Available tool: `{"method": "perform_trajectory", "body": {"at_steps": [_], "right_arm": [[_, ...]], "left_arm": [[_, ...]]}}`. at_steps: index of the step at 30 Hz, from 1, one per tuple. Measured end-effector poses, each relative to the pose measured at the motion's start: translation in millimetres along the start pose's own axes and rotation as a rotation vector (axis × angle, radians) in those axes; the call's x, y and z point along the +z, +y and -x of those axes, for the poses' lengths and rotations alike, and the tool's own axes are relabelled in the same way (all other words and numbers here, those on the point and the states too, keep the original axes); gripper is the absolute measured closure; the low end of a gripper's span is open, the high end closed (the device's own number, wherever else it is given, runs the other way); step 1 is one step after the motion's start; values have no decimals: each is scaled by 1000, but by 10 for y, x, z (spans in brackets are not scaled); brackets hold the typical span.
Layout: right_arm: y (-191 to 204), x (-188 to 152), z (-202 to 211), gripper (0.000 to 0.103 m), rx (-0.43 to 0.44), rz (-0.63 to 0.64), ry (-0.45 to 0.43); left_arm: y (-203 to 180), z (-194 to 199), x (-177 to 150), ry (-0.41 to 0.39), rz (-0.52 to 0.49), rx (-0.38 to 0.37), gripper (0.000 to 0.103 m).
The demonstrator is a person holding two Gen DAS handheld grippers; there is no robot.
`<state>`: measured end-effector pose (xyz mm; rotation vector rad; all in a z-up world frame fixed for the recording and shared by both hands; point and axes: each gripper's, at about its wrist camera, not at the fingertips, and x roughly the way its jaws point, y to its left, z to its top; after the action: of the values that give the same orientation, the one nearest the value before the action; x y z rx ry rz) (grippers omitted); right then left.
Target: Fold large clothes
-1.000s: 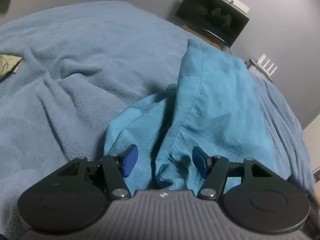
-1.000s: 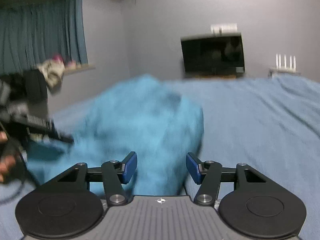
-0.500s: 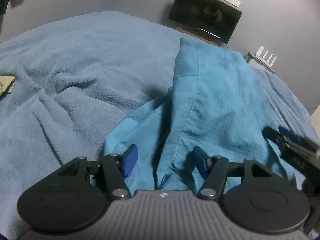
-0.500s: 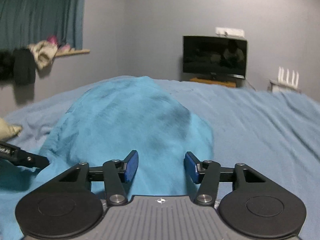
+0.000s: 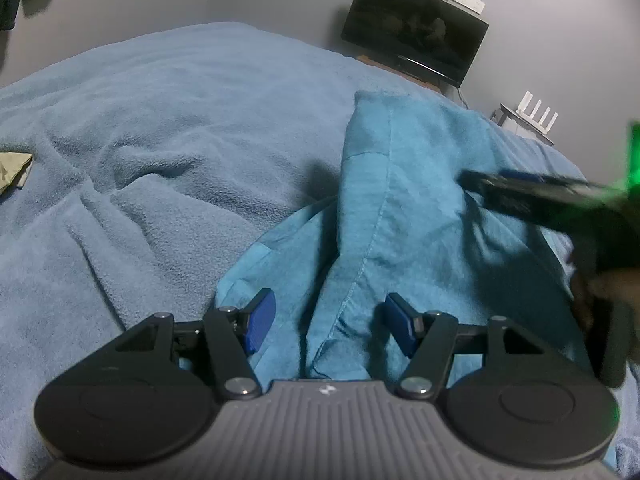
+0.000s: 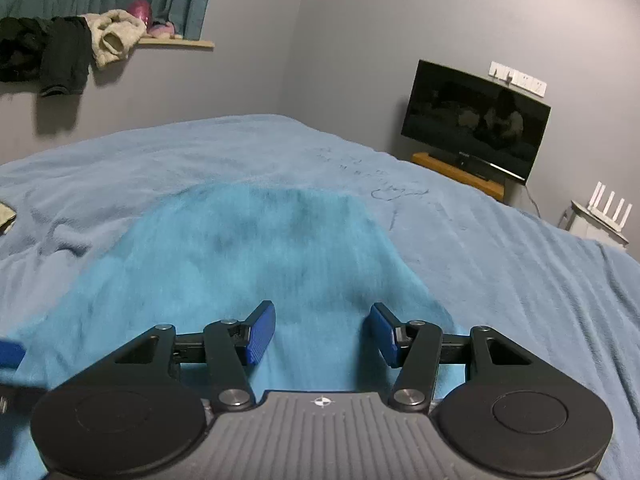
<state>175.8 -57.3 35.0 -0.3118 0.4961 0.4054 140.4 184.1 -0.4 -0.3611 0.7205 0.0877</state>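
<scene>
A teal garment (image 5: 400, 216) lies bunched on a light blue blanket (image 5: 160, 140), its folds running from the near edge toward the far right. The left gripper (image 5: 330, 322) hovers over its near end with jaws spread wide and holding nothing, a raised fold lying between the fingers. The right gripper (image 6: 322, 330) is likewise spread wide and empty above the garment (image 6: 256, 248); a television (image 6: 476, 120) stands at the far wall.

Bed (image 5: 168, 128) covered by rumpled light-blue fleece blanket (image 6: 500, 264). Teal garment (image 5: 400, 216) lies directly on blanket, partly folded, ridged lengthwise. Small olive cloth (image 5: 12, 166) on blanket, well left of garment.
</scene>
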Motion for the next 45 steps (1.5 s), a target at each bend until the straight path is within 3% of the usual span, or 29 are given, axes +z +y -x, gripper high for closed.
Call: {"method": "perform_trajectory", "body": {"at_steps": [9, 13, 16, 18, 20, 22, 24, 26, 32, 39, 45], "right_arm": [[301, 247, -749, 48, 46, -140, 128], [280, 305, -694, 51, 179, -168, 112], [40, 328, -441, 51, 193, -203, 51], [-204, 262, -227, 43, 149, -245, 0], [-451, 142, -35, 18, 103, -325, -32], [-741, -51, 102, 13, 105, -427, -56], [-1042, -296, 131, 13, 126, -539, -24], [-1270, -516, 71, 13, 183, -663, 27], [-1583, -1060, -433, 9, 477, -1015, 155], [-1633, -1453, -1049, 0, 711, -1199, 228], [-1520, -1512, -1590, 0, 822, -1243, 197]], "left_arm": [[-30, -93, -35, 19, -25, 7, 41], [34, -125, -32, 18, -4, -18, 41], [42, -127, -34, 17, -8, -19, 41], [45, -115, -31, 15, -8, -20, 41], [44, -104, -27, 13, -10, -18, 41], [42, -92, -32, 13, -11, -16, 41], [42, -82, -30, 14, -6, -12, 41], [39, -71, -22, 15, -3, -8, 41], [68, -67, -26, 15, 1, -4, 41], [65, -114, -4, 23, -4, -3, 41], [91, -192, -1, 26, 15, -18, 41]]}}
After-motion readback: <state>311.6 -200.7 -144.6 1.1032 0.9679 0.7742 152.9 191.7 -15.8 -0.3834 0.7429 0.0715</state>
